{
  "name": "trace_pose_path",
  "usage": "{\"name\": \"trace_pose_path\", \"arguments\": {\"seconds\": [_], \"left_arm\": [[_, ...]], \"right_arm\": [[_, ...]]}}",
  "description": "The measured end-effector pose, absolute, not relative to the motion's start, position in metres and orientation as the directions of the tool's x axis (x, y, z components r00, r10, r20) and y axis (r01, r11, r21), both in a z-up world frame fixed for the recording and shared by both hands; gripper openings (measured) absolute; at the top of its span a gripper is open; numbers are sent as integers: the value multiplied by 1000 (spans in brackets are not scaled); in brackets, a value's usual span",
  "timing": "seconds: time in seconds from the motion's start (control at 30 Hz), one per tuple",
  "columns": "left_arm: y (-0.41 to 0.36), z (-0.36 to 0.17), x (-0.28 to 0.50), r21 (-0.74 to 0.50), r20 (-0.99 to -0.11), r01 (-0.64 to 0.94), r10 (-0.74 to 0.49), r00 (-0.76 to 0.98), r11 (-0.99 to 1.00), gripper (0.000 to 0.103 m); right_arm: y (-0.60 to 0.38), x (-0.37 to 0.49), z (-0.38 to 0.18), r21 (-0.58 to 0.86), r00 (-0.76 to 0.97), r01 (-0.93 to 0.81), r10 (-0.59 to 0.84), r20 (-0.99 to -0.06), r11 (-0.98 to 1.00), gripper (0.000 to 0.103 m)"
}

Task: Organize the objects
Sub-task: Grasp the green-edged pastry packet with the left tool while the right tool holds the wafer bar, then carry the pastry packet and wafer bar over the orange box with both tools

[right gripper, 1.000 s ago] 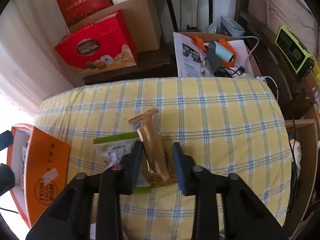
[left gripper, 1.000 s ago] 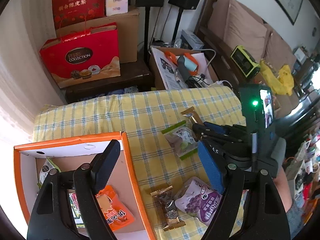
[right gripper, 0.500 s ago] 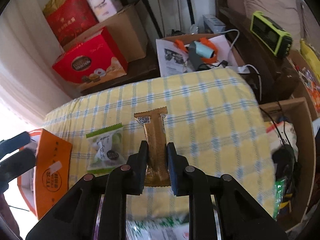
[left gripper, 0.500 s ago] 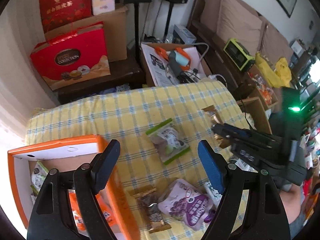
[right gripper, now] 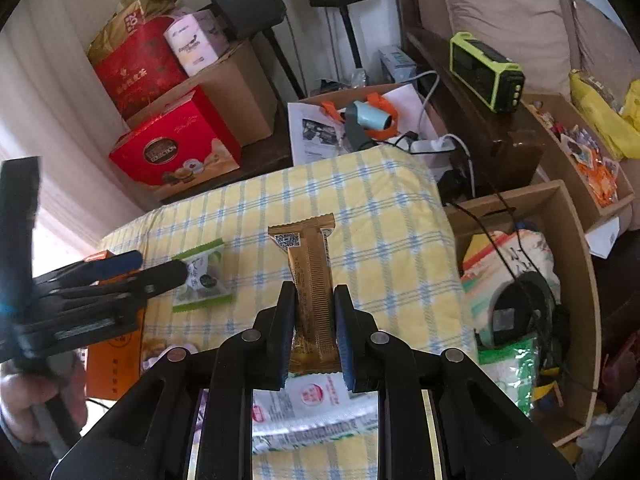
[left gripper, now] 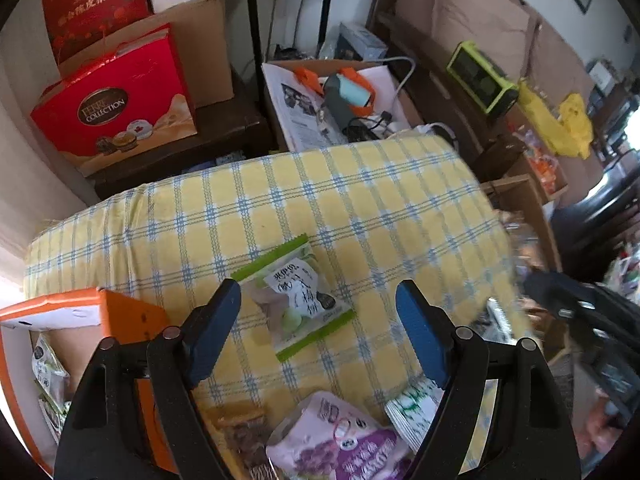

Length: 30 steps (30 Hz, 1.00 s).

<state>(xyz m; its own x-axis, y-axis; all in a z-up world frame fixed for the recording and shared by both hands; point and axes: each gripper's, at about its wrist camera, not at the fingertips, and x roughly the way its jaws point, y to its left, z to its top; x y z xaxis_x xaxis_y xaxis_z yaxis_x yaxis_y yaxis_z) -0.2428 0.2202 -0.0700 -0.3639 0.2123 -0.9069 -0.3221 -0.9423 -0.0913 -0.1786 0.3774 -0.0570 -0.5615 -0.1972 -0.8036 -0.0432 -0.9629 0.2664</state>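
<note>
My left gripper (left gripper: 318,320) hangs over the yellow checked tablecloth (left gripper: 360,208), its jaws closing. A green-and-white snack packet (left gripper: 296,300) lies flat between the blue pads, and neither pad touches it. The orange box (left gripper: 80,308) with several packets inside sits at the lower left. My right gripper (right gripper: 312,308) is shut on a gold-brown wrapped bar (right gripper: 310,264), held clear above the cloth. In the right wrist view the left gripper (right gripper: 120,276) shows at the left beside the green packet (right gripper: 204,280).
A purple packet (left gripper: 340,440), a brown candy (left gripper: 240,436) and a white-green packet (left gripper: 412,408) lie near the cloth's front edge. A white-red packet (right gripper: 312,400) lies under the right gripper. An open cardboard box (right gripper: 576,280) of clutter stands to the right of the table. Red gift boxes (left gripper: 112,100) stand behind.
My left gripper moved right from over the orange box to over the green packet. My right gripper shut on the gold-brown bar, lifted it and carried it to the right.
</note>
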Motion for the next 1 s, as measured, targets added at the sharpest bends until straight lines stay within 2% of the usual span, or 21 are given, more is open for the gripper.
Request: {"name": "trace_pose_path", "arguments": {"seconds": [0.03, 0.07, 0.3, 0.43, 0.5, 0.57, 0.73, 1.0], "left_arm": [[224, -75, -245, -79, -912, -323, 199, -358, -943, 64], [226, -79, -247, -69, -918, -324, 188, -350, -944, 62], [235, -108, -258, 13, -939, -283, 86, -333, -959, 62], [234, -110, -261, 30, -937, -279, 70, -341, -960, 61], [234, -110, -260, 24, -933, -289, 83, -351, -957, 57], [235, -109, -259, 29, -928, -299, 85, -362, -954, 47], [238, -104, -253, 27, -921, -319, 101, -376, -947, 39], [230, -71, -238, -44, -898, -341, 187, -399, -939, 39]], "right_arm": [[379, -177, -56, 269, -564, -45, -198, -802, -962, 19], [381, -176, -55, 271, -565, -45, -199, -801, -962, 19], [385, -170, -56, 280, -564, -39, -210, -799, -959, 19], [384, -170, -60, 286, -557, -38, -217, -802, -958, 19], [383, -170, -62, 291, -554, -38, -222, -802, -956, 19], [382, -170, -63, 293, -552, -35, -226, -802, -955, 19], [379, -169, -63, 297, -552, -30, -231, -801, -955, 19], [375, -164, -50, 297, -567, -25, -231, -790, -955, 19]]}}
